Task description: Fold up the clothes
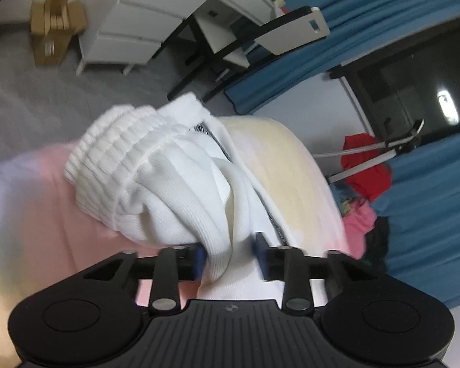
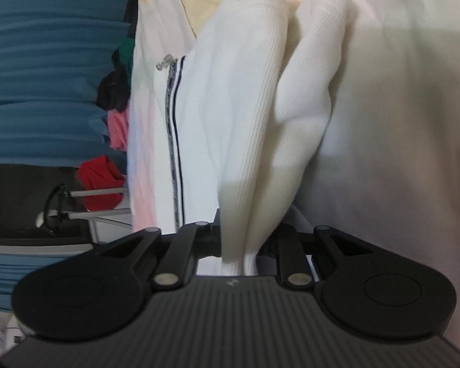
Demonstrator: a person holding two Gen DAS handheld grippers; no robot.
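The white ribbed garment (image 1: pixel 156 181) is bunching at centre frame, filling most of the left view. The left gripper (image 1: pixel 231 256) is standing partly wide, cloth draping between its blue fingers (image 1: pixel 199 259). The right gripper (image 2: pixel 245 245) is pinching narrow on the garment's folds. A chair (image 1: pixel 260 36) and cardboard box (image 1: pixel 56 27) are sitting along the top, a clothes pile (image 1: pixel 365 165) at right.

The garment (image 1: pixel 168 184) lies on the bed (image 1: pixel 46 214) (clothes pile (image 1: pixel 365 202) to the right).
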